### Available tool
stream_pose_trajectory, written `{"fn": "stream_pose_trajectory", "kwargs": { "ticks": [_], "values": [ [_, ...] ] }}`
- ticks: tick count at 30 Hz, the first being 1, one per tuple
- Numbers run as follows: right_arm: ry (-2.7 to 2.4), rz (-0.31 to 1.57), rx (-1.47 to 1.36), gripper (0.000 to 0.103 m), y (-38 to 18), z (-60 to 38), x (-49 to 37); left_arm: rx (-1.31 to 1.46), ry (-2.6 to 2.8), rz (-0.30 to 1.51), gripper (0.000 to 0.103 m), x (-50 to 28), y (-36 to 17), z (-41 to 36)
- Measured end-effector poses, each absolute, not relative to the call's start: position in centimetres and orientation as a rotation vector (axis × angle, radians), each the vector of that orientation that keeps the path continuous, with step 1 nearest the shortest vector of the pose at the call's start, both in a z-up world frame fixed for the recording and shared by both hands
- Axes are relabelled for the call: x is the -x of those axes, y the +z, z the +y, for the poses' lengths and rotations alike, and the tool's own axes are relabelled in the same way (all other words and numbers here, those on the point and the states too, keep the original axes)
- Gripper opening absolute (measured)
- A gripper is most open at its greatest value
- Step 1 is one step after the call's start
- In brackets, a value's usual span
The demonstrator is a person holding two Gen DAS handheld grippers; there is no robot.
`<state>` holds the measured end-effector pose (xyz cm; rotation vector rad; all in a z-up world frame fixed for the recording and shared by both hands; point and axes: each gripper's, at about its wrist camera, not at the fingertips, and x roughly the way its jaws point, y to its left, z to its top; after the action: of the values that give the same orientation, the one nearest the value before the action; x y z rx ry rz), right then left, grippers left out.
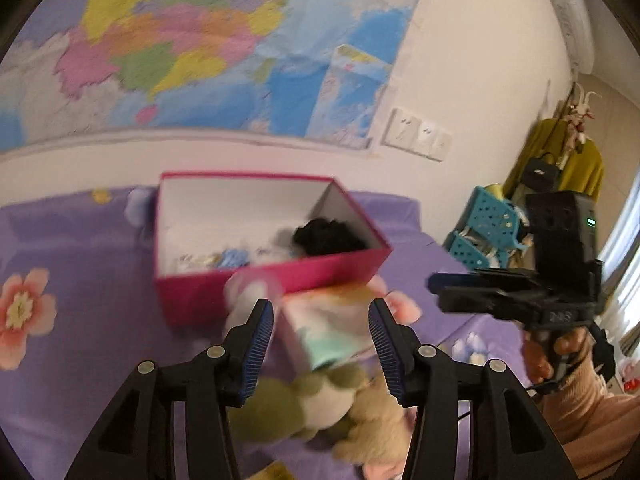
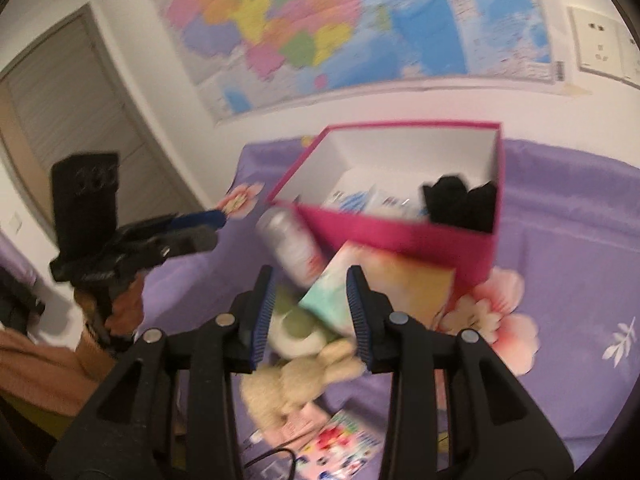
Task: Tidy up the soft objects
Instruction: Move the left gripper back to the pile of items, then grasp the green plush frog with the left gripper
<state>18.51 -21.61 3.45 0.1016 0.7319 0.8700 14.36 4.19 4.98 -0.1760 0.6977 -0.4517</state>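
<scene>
A pink open box (image 1: 276, 280) (image 2: 400, 232) stands on a purple flowered bed sheet (image 1: 80, 248) (image 2: 568, 240). Inside lie a black soft item (image 1: 328, 236) (image 2: 460, 204) and small packets (image 1: 224, 258). In front of it lie a pastel tissue pack (image 1: 332, 328) (image 2: 384, 284), a white bottle (image 2: 292, 244), a green-and-white plush (image 1: 316, 396) (image 2: 296, 328) and a beige plush (image 1: 376, 420) (image 2: 296, 380). My left gripper (image 1: 321, 350) is open above the tissue pack and plush. My right gripper (image 2: 310, 314) is open above the same pile. Both are empty.
A colourful map (image 1: 192, 40) hangs on the white wall, with wall sockets (image 1: 416, 140) beside it. Teal baskets (image 1: 488, 228) and a yellow garment (image 1: 560, 164) stand at the right. A door (image 2: 72, 120) is at the left. Sticker sheets (image 2: 340, 440) lie near the bed's front.
</scene>
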Motion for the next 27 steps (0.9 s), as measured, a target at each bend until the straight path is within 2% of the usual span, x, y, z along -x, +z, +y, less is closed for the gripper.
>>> {"fn": "stream_pose_trajectory", "kwargs": {
  "ticks": [12, 21, 22, 23, 27],
  "values": [
    [0.867, 0.841, -0.022, 0.039, -2.2, -16.5, -15.7, 0.248, -0.375, 0.902, 0.051, -14.4, -3.5, 7.0],
    [0.823, 0.888, -0.026, 0.038, -4.8, -14.5, -16.9, 0.224, -0.421, 0.929, 0.059, -14.4, -4.9, 5.9],
    [0.818, 0.882, -0.017, 0.037, -5.0, -14.2, -16.8, 0.218, -0.427, 0.928, 0.060, -14.3, -5.0, 5.7],
    [0.812, 0.879, -0.010, 0.028, -5.1, -14.1, -16.8, 0.216, -0.430, 0.927, 0.060, -14.3, -5.0, 5.6],
    [0.782, 0.867, 0.016, 0.026, -5.4, -13.6, -16.9, 0.225, -0.429, 0.926, 0.060, -14.2, -5.0, 5.5]
  ]
}}
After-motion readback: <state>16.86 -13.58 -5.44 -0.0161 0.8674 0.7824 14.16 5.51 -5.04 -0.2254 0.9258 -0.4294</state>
